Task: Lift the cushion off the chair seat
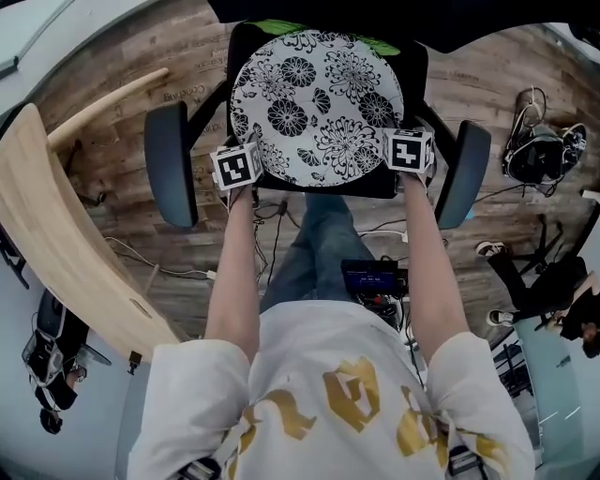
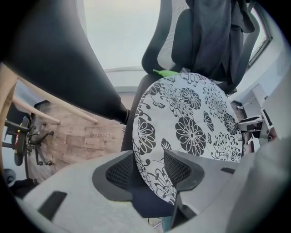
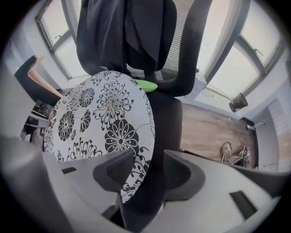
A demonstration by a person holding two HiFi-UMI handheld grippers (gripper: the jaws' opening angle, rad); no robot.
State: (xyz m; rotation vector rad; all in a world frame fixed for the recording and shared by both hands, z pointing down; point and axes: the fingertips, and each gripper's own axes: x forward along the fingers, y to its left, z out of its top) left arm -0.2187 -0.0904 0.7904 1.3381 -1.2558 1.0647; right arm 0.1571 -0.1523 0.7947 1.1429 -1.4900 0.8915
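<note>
A round white cushion (image 1: 314,103) with black flower print lies on the black chair seat (image 1: 367,190). My left gripper (image 1: 238,172) points down at the cushion's front-left rim, and my right gripper (image 1: 410,155) at its front-right rim. In the left gripper view the cushion (image 2: 191,118) edge runs between the wide-spread jaws of the left gripper (image 2: 148,164), with dark seat showing beside it. In the right gripper view the cushion (image 3: 104,113) rim and the seat edge (image 3: 166,118) sit between the spread jaws of the right gripper (image 3: 148,169). Neither pair of pads presses on the cushion.
Two grey armrests (image 1: 171,161) (image 1: 466,172) flank the seat close to both grippers. A green item (image 1: 281,26) peeks out behind the cushion by the chair back (image 3: 150,36). A curved wooden board (image 1: 56,244) stands left; cables and gear (image 1: 539,150) lie on the wood floor.
</note>
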